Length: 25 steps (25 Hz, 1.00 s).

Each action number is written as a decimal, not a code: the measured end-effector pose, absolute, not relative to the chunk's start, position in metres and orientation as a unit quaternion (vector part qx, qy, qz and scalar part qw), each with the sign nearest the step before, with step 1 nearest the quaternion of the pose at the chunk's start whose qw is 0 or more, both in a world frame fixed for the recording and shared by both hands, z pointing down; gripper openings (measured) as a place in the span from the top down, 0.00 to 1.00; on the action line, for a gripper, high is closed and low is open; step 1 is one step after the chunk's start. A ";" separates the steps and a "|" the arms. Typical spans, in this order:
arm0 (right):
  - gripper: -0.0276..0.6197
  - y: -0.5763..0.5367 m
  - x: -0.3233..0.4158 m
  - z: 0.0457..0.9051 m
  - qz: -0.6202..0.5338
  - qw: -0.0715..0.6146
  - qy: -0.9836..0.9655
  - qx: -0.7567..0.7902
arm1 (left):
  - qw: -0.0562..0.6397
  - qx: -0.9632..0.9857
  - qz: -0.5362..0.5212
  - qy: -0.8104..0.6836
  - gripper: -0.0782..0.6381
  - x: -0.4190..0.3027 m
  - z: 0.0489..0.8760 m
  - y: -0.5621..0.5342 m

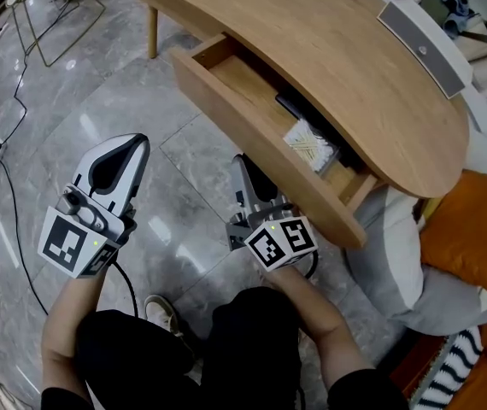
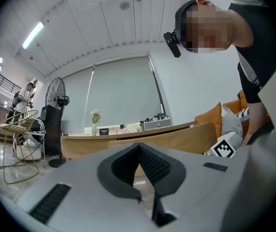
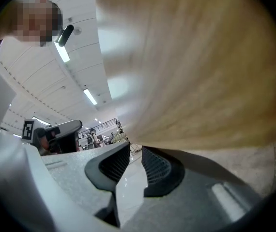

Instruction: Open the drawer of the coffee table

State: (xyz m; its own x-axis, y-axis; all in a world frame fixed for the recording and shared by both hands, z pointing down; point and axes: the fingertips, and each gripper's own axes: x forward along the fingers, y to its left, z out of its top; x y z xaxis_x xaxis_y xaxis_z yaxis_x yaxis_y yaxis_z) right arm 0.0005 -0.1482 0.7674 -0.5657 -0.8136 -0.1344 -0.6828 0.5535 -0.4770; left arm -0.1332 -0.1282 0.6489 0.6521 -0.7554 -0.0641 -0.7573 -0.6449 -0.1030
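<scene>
Drawer: The drawer [image 1: 248, 79] of the desk [image 1: 329, 49] stood pulled well out across the middle of the head view. Its long front slanted from upper left to lower right, and by the look of it the job was largely done.
Contents: A small pack of pale sticks [image 1: 310, 143] and a dark flat object [image 1: 299, 111] lay exposed toward the drawer's right-hand end, under the desk's edge.
Right gripper: The right gripper [image 1: 242, 161] sat at lower centre, tucked just below the drawer's front and pointing up-frame. No handle showed on that front, so this was a likely spot for drawing it outward from the underside.
Right fingers: In the right gripper view the fingers [image 3: 114, 161] stood a narrow gap apart, with only glossy floor [image 3: 130, 190] between them, and were clamped on nothing. The drawer's wood loomed close above them, filling the upper right; whether it touched a pad could not be made out.
Left gripper: The left gripper [image 1: 137, 143] hung at lower left over the floor, well apart from the drawer, apparently held aside as the idle hand.
Left fingers: Its fingers [image 2: 155, 166] were closed together at the tips, with nothing held.
</scene>
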 end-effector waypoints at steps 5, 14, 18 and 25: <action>0.87 -0.137 -0.009 0.788 -0.216 0.143 0.878 -0.403 | 0.061 -0.905 0.006 0.420 0.88 -0.132 0.650 -0.127; 0.95 -0.136 -0.019 0.795 -0.212 0.109 0.893 -0.381 | 0.050 -0.904 0.009 0.425 0.88 -0.126 0.654 -0.130; 0.95 -0.137 -0.030 0.795 -0.210 0.096 0.900 -0.369 | 0.041 -0.907 0.013 0.420 0.88 -0.124 0.655 -0.132; 0.95 -0.119 -0.059 0.784 -0.197 0.035 0.920 -0.336 | -0.017 -0.899 0.016 0.437 0.88 -0.136 0.670 -0.140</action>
